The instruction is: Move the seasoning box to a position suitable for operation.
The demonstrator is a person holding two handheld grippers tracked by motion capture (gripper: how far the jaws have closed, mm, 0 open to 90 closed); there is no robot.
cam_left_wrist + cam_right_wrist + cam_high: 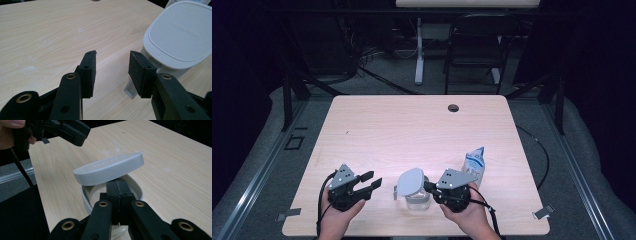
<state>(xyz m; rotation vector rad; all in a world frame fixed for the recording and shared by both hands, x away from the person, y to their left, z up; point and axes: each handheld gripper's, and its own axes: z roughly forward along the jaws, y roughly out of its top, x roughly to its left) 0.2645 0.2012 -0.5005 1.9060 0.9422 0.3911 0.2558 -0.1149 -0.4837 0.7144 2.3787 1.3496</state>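
A clear container (417, 201) stands near the table's front edge, its white lid (411, 181) tilted up over the opening. My right gripper (429, 187) reaches in from the right, shut. In the right gripper view its jaws (117, 185) lie pressed together over the container's rim (86, 195), with the tips under the raised lid (110, 168). Whether they pinch anything there is hidden. My left gripper (373, 180) hovers open to the left of the container. Between its pads (112, 65) is only bare table, and the lid (180, 35) lies just right of them.
A blue and white pouch (474, 164) stands right behind the right gripper. The light wood table (412, 125) has a cable hole (453, 107) near its far edge. A dark chair (477, 45) and a white desk leg (418, 50) stand beyond the table.
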